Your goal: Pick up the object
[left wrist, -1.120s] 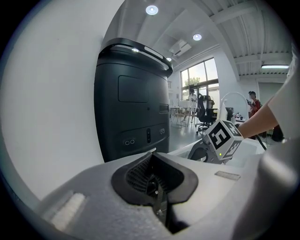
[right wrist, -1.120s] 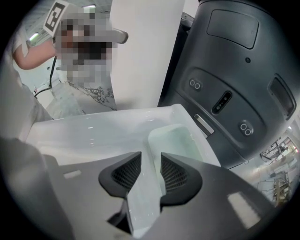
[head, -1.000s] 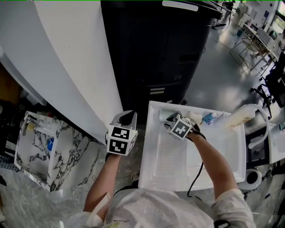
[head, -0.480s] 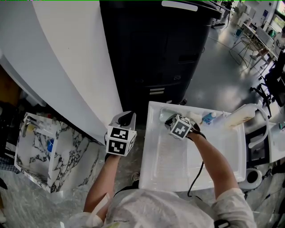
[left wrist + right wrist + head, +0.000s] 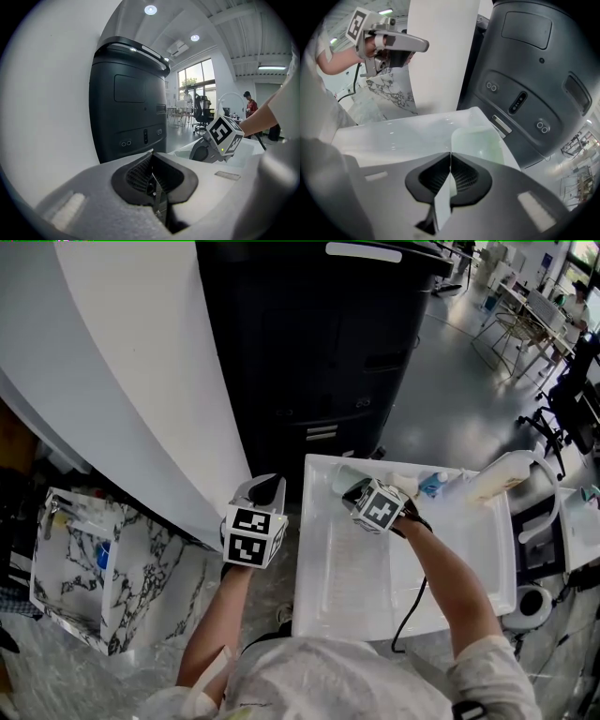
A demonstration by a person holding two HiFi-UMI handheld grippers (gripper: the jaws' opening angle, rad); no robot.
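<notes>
Right claw (image 5: 450, 164) pinched shut on cup (image 5: 480, 140) wall. Cup lies straight ahead in tray (image 5: 389, 136). Left claw (image 5: 152, 164) shut, empty, well off. I'd lift with the right.

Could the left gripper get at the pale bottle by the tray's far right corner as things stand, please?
Probably not directly: the right gripper, shut on the cup, and its arm lie between the left gripper and the bottle, and the left jaws are closed.
</notes>
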